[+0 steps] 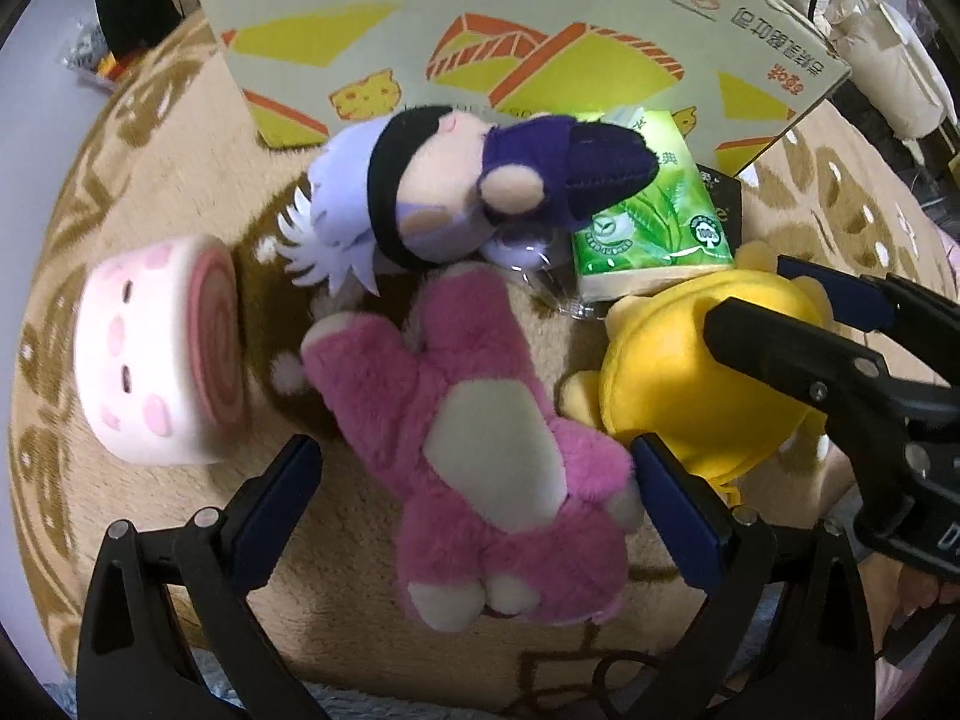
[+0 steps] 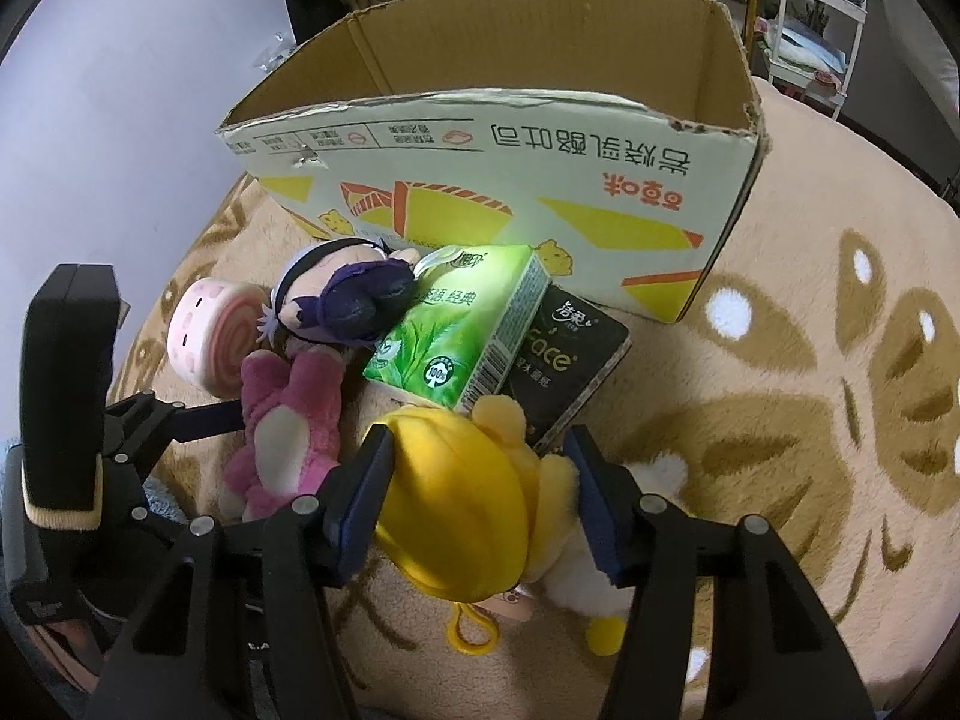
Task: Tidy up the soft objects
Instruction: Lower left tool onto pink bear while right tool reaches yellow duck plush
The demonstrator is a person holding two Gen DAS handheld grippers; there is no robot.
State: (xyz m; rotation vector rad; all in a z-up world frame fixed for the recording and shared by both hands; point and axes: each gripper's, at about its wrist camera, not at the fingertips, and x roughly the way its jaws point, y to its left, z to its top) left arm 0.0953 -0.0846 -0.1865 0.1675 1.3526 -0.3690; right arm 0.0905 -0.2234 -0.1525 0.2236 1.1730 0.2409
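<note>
Pink plush fills the middle of the left wrist view: the pink bear [image 1: 480, 462] lies on the patterned blanket [image 1: 180, 192], its long axis running from the lower frame up toward the cardboard box [image 1: 540, 18]. The left hand-held gripper [image 1: 474, 492] stands wide, one finger on each side of the bear's body and across its length, with neither pad pressing the plush. To the right, the right hand-held gripper [image 1: 804, 312] reaches over the yellow plush [image 1: 690, 372]. The pink roll cushion [image 1: 162, 360] lies well to the left and is blurred; the masked doll [image 1: 474, 192] rests partly on the green tissue pack [image 1: 648, 222].

In the right wrist view, the right hand-held gripper [image 2: 477, 450] has its jaws narrowed onto the yellow plush [image 2: 462, 510], both pads against its sides. The open cardboard box [image 2: 510, 138] stands straight ahead beyond the green tissue pack [image 2: 462, 330], and what lies on its floor is hidden by the near wall. The black pack [image 2: 570, 372] is half covered. The yellow plush's face cannot be seen.
</note>
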